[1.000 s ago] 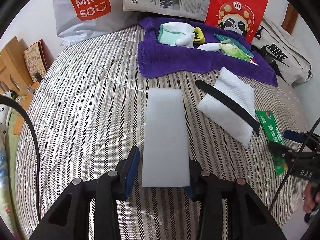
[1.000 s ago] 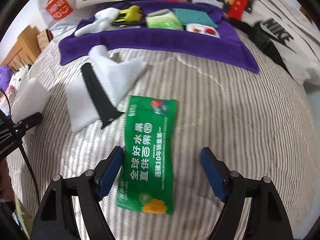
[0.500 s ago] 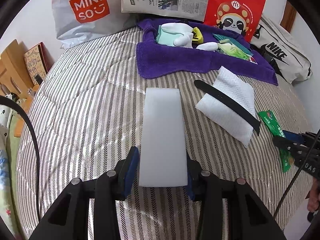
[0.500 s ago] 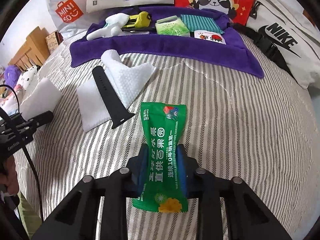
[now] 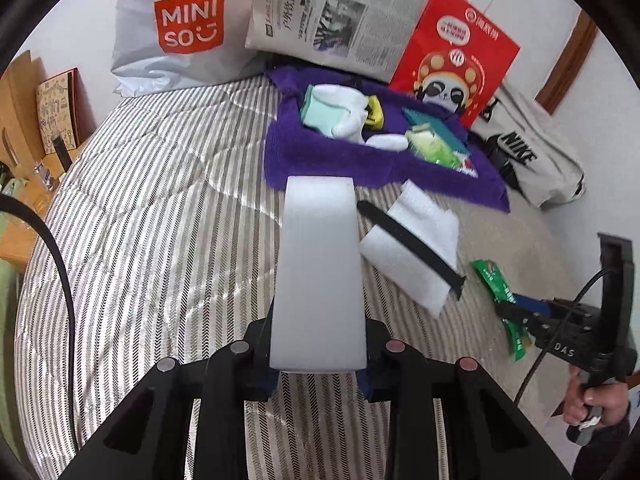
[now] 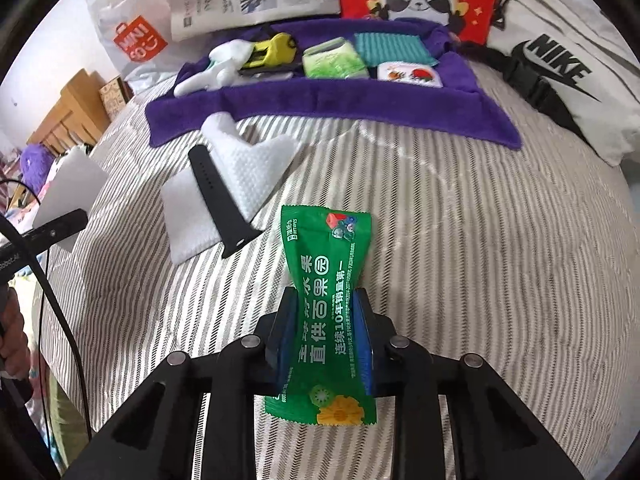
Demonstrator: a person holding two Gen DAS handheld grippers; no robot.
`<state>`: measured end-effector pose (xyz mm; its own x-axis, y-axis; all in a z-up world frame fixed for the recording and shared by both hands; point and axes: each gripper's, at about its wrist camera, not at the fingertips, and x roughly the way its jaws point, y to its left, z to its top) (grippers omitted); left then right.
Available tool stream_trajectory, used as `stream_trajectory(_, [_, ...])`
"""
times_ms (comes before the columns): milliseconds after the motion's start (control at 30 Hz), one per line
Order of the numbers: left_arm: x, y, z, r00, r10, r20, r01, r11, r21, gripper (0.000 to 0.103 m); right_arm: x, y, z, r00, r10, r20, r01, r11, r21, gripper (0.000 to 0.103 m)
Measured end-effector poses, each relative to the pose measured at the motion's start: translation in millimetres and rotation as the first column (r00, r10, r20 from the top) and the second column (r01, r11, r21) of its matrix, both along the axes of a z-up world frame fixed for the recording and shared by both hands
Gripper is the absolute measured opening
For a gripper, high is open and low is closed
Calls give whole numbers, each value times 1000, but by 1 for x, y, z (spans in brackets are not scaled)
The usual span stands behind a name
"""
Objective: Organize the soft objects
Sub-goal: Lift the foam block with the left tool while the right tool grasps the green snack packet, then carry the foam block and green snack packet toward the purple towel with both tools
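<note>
1. Left wrist view, far left of frame: wooden furniture (image 5: 16, 92) and a black cable (image 5: 60, 280) arcing down the left edge.
2. Upper left: white MINISO bag (image 5: 176, 36) leaning at the head of the striped quilt (image 5: 152, 240); a newspaper (image 5: 336, 20) stands just right of it.
3. Lower centre: left gripper (image 5: 319, 364), fingers clamped on the near end of a white foam block (image 5: 320, 272). The block juts forward, its far end overlapping the near edge of the purple towel (image 5: 320, 160) in the frame.
4. On the towel, upper centre: white socks (image 5: 344, 114), a yellow item (image 5: 374, 110) and green packets (image 5: 434, 148); exact kinds hard to tell at this blur.
5. Right of centre: folded white cloth (image 5: 412, 252) on the quilt, a black strap (image 5: 412, 242) lying diagonally across it.
6. Upper right: red panda bag (image 5: 460, 48); white Nike bag (image 5: 532, 152) beside it.
7. Right wrist view, lower centre: right gripper (image 6: 326, 336), fingers closed on the waist of a green wipes packet (image 6: 326, 300), pinching it into an hourglass shape. The packet sits just right of the cloth and strap, well short of the towel.
8. The same packet shows at the right edge of the left wrist view, held in the right gripper's jaws.
</note>
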<state>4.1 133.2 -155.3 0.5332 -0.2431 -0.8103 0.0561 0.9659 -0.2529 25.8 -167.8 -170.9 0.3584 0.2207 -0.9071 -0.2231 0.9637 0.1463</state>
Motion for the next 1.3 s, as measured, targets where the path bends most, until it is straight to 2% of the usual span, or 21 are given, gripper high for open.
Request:
stream_trajectory(133, [2, 4, 6, 1000, 2, 6, -2, 999, -43, 28, 2, -10, 10, 1000, -9, 29, 9, 1000, 9, 27])
stream_trajectory(267, [7, 1, 11, 1000, 0, 5, 0, 999, -32, 28, 6, -18, 20, 999, -14, 51, 13, 1000, 12, 27])
stream_trajectory(400, [11, -1, 16, 1000, -7, 13, 7, 998, -59, 28, 14, -21, 29, 997, -16, 72, 15, 1000, 11, 27])
stream_trajectory(1000, [57, -24, 33, 998, -65, 27, 66, 997, -39, 28, 73, -17, 66, 989, -5, 147, 1, 1000, 27, 27])
stream_trajectory(1300, [87, -35, 37, 995, -91, 30, 93, 995, -42, 28, 102, -7, 70, 987, -3, 159, 0, 1000, 22, 27])
